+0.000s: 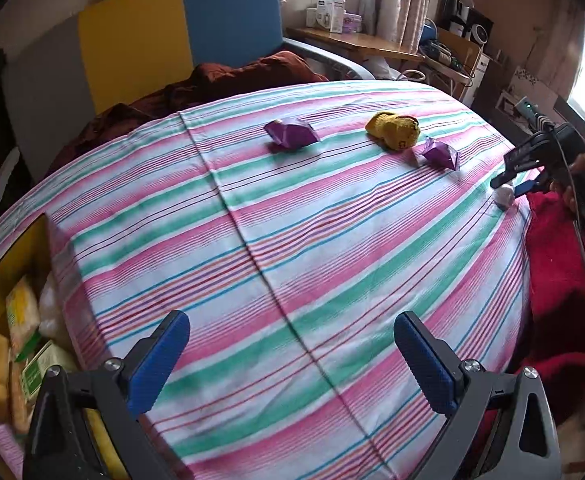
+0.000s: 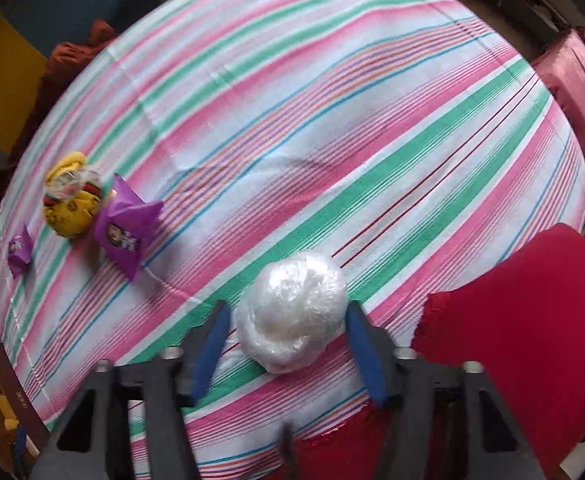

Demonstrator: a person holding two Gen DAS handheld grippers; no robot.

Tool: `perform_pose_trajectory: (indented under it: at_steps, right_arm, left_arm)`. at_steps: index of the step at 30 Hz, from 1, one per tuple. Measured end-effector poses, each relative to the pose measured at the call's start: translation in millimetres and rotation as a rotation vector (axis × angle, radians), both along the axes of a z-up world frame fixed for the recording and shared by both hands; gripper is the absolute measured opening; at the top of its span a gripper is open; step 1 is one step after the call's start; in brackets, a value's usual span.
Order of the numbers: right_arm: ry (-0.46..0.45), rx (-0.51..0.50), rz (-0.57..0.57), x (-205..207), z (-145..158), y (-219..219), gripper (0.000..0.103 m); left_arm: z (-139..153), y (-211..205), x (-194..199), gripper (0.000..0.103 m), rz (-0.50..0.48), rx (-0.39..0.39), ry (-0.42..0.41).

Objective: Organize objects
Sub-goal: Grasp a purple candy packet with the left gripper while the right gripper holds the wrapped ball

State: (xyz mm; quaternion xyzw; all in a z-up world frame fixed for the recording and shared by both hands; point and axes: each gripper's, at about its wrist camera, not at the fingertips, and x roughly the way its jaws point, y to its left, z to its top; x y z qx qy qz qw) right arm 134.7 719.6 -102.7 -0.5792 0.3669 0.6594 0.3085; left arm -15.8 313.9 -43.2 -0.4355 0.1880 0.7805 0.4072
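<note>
On a striped cloth [image 2: 332, 120], the right gripper [image 2: 288, 344] brackets a white plastic-wrapped ball [image 2: 292, 312], pads not visibly pressing it, while the left gripper [image 1: 292, 360] hangs wide and empty.

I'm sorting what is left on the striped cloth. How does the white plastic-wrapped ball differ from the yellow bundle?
The white ball is plain, round and wrapped in clear crinkled film; the yellow bundle is lumpy with printed markings. The ball sits between the right claw's blue pads, near the red cloth; the bundle lies farther off, ungripped, touching a purple packet. Both rest on the striped cloth.
</note>
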Motion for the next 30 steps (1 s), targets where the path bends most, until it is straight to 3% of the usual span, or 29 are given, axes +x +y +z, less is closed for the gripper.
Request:
perform_pose_trajectory:
  at_steps: [4, 7, 10, 16, 20, 22, 24, 27, 30]
  right_arm:
    - [0.05, 0.03, 0.038, -1, 7, -7, 0.038]
    - [0.2, 0.061, 0.004, 15, 23, -9, 0.038]
    - [0.293, 0.087, -0.051, 31, 32, -9, 0.038]
    - [0.364, 0.122, -0.049, 33, 42, -10, 0.038]
    - [0.43, 0.131, -0.066, 38, 51, -8, 0.038]
    - [0.461, 0.133, -0.069, 32, 50, -6, 0.038]
    - [0.489, 0.132, -0.07, 34, 53, -5, 0.038]
    - [0.531, 0.135, -0.082, 38, 55, -5, 0.038]
    - [0.571, 0.136, -0.088, 43, 57, -5, 0.038]
  left_arm:
    - [-2, 20, -5, 0.101, -0.016, 0.002, -0.035]
    - [1, 41, -4, 0.098, -0.08, 0.017, -0.042]
    - [6, 68, 2, 0.1, -0.186, 0.06, -0.042]
    - [8, 139, 17, 0.1, -0.342, 0.083, -0.031]
    - [6, 187, 24, 0.095, -0.42, 0.094, -0.078]
    - [1, 211, 25, 0.087, -0.423, 0.077, -0.108]
    - [-9, 235, 16, 0.083, -0.382, 0.064, -0.244]
    - [-22, 260, 0, 0.082, -0.271, 0.069, -0.404]
    - [-31, 284, -10, 0.087, -0.169, 0.055, -0.472]
